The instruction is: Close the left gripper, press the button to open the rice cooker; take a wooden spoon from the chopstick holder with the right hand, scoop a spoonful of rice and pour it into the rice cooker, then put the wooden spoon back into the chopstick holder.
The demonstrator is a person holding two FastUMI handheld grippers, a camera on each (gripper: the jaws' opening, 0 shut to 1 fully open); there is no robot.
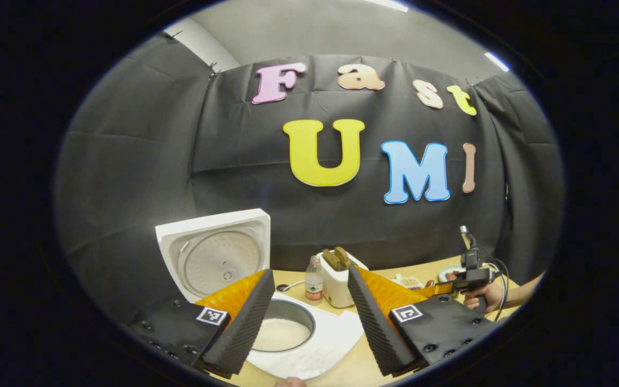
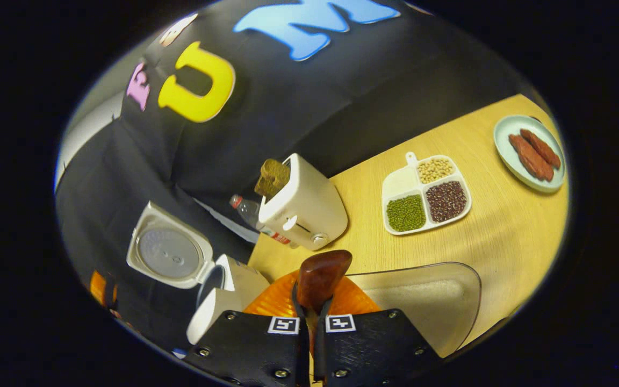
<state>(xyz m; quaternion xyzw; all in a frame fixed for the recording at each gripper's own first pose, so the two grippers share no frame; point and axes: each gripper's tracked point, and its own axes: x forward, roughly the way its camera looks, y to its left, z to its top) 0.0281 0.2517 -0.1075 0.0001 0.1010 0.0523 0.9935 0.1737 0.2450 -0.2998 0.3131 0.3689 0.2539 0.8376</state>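
Note:
The white rice cooker (image 1: 336, 336) stands open with its lid (image 1: 218, 258) raised; white rice (image 1: 280, 333) lies in its pot. My left gripper (image 1: 309, 274) hovers just above it, open and holding nothing. My right gripper (image 2: 312, 306) is shut on the wooden spoon (image 2: 323, 277), whose brown bowl sticks up past the fingertips. Just right of the spoon sits a clear container of rice (image 2: 422, 301). The open cooker (image 2: 218, 301) and its lid (image 2: 168, 252) are to the spoon's left. Farther off, a hand holds the right gripper (image 1: 468, 282) over the table's right side.
A white toaster (image 2: 304, 207) with toast in it and a plastic bottle (image 2: 245, 209) stand behind the cooker. On the wooden table (image 2: 503, 231) lie a divided dish of beans (image 2: 425, 196) and a pale plate of sausages (image 2: 530, 153).

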